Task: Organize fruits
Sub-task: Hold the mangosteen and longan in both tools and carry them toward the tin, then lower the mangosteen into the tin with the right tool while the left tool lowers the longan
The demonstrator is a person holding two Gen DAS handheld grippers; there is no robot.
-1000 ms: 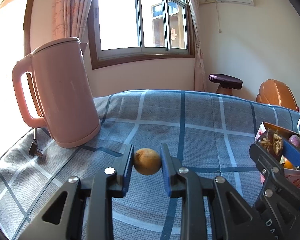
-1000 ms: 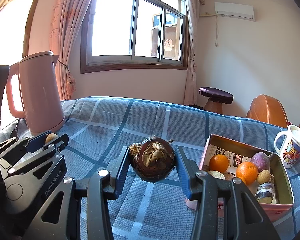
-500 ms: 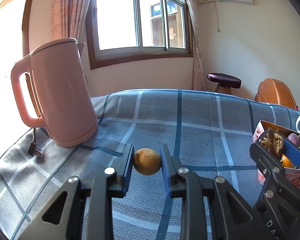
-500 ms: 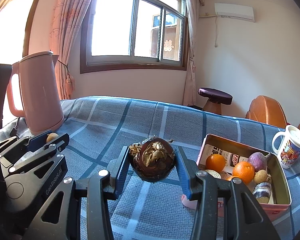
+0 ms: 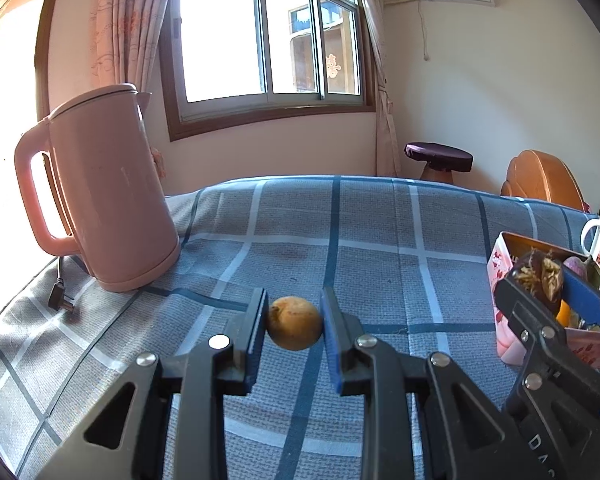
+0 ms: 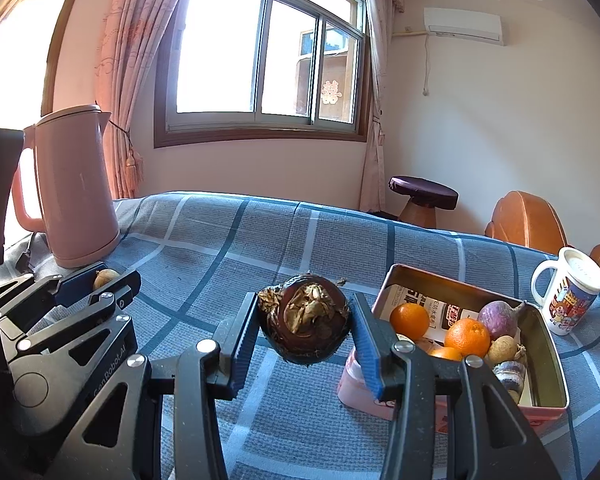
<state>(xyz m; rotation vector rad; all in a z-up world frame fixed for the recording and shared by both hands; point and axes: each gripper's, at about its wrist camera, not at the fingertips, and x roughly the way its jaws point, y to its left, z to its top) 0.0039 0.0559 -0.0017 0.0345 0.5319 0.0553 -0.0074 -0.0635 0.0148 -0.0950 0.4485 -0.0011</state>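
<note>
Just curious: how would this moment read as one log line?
left gripper: holds small brown fruit | right gripper: holds dark husky fruit | tin: part-filled

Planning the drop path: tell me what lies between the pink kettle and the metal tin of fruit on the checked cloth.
In the right wrist view, the dark brown fibrous bulb, clamped in the right hand-held gripper, hangs between the pink kettle and rectangular metal tin; the blue checked cloth under it is bare.
</note>
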